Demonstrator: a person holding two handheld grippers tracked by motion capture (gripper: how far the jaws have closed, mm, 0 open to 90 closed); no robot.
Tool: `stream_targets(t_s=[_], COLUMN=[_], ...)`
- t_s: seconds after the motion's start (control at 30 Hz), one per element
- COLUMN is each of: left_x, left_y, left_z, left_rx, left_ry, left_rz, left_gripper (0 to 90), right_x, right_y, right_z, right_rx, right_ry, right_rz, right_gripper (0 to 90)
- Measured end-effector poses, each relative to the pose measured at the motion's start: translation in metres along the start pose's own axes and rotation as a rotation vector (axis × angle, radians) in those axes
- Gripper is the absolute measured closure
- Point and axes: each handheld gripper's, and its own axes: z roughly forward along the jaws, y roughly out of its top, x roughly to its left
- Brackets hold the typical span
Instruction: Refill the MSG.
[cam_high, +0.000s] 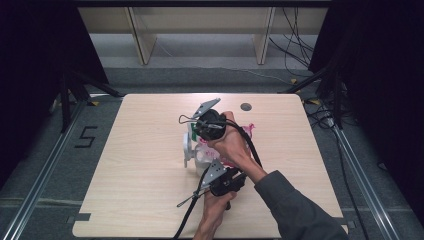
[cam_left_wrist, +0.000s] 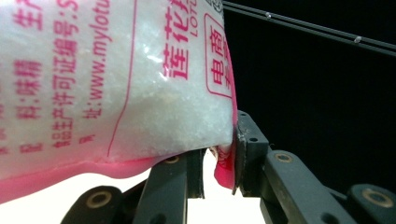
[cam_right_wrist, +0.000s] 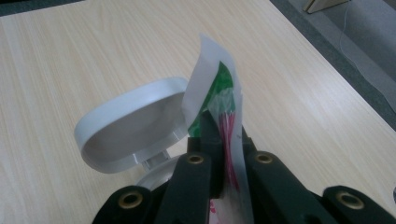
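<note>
One clear plastic pouch with pink print and white crystals inside (cam_left_wrist: 116, 79) is held above one light wooden desk (cam_high: 145, 145), between two tongs. In the high view the pouch (cam_high: 247, 131) is seen near the middle of the desk, mostly covered by the hands.

Left tongs (cam_left_wrist: 219, 163): seen closed narrowly on a pink sealed edge of the pouch; the pink film is pinched between the two black jaws, with the bulk of the pouch lying above and to the left in the left gripper view. In the high view these tongs (cam_high: 212, 172) are held at the near side of the desk by the person's left hand (cam_high: 215, 210).

Right tongs (cam_right_wrist: 223, 154): clamped fully together on a thin flap of the pouch, white with green and pink print, which stands up between the jaws. In the high view the right tongs (cam_high: 197, 134) are gripped farther from the person by the right hand (cam_high: 230, 145), a grey sleeve behind it.

One white plastic container with a hinged round lid (cam_right_wrist: 133, 126) is noted on the desk just beside and below the right tongs; the lid stands open and tilted. In the high view the container (cam_high: 192, 152) lies between the two tongs.

One dark round hole (cam_high: 245, 106) is noted in the desk's far part.
</note>
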Motion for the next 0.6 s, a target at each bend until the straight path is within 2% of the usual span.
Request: stream_targets(t_s=[0.03, 0.07, 0.1, 0.2, 0.23, 0.27, 0.3, 0.33, 0.37, 0.4, 0.5, 0.53, 0.6], left_x=[0.000, 0.001, 0.001, 0.000, 0.000, 0.000, 0.001, 0.001, 0.000, 0.000, 0.000, -0.002, -0.002], left_y=[0.000, -0.001, -0.001, -0.002, -0.003, -0.003, -0.004, -0.005, -0.006, -0.007, -0.008, -0.010, -0.011], left_z=[0.000, 0.000, 0.001, 0.002, 0.002, 0.001, 0.002, 0.002, 0.002, 0.003, 0.001, 0.003, 0.003], left_rx=[0.002, 0.004, 0.005, 0.020, 0.027, 0.042, 0.048, 0.051, 0.066, 0.058, 0.103, 0.067, 0.075], left_ry=[0.000, 0.004, 0.009, 0.021, 0.032, 0.042, 0.042, 0.042, 0.054, 0.046, 0.065, 0.056, 0.053], left_rz=[0.000, 0.006, 0.011, 0.024, 0.036, 0.045, 0.064, 0.066, 0.071, 0.074, 0.090, 0.044, 0.041], left_gripper=[75.9, 75.9, 75.9, 75.9, 75.9, 75.8, 75.8, 75.8, 75.8, 75.8, 75.6, 75.6, 75.6], right_x=[-0.001, 0.000, -0.002, -0.001, -0.002, -0.004, -0.005, -0.006, -0.006, -0.005, -0.008, -0.008, -0.011], right_y=[-0.001, 0.000, -0.001, -0.002, -0.003, -0.004, -0.005, -0.006, -0.008, -0.009, -0.014, -0.016, -0.019], right_z=[0.000, -0.002, -0.001, -0.005, -0.006, -0.008, -0.009, -0.011, -0.014, -0.016, -0.022, -0.024, -0.026], right_rx=[-0.027, -0.020, -0.039, -0.028, -0.055, -0.065, -0.077, -0.086, -0.089, -0.100, -0.122, -0.129, -0.160], right_ry=[-0.004, 0.018, 0.003, 0.013, 0.005, 0.020, 0.013, 0.018, 0.024, 0.025, 0.023, 0.036, 0.041], right_rz=[-0.025, 0.013, -0.027, -0.007, -0.022, -0.043, -0.040, -0.044, -0.015, 0.001, -0.003, 0.004, -0.001], right_gripper=[90.0, 90.0, 90.0, 90.0, 90.0, 90.0, 90.0, 90.0, 90.0, 90.0, 90.0, 90.0, 90.0])
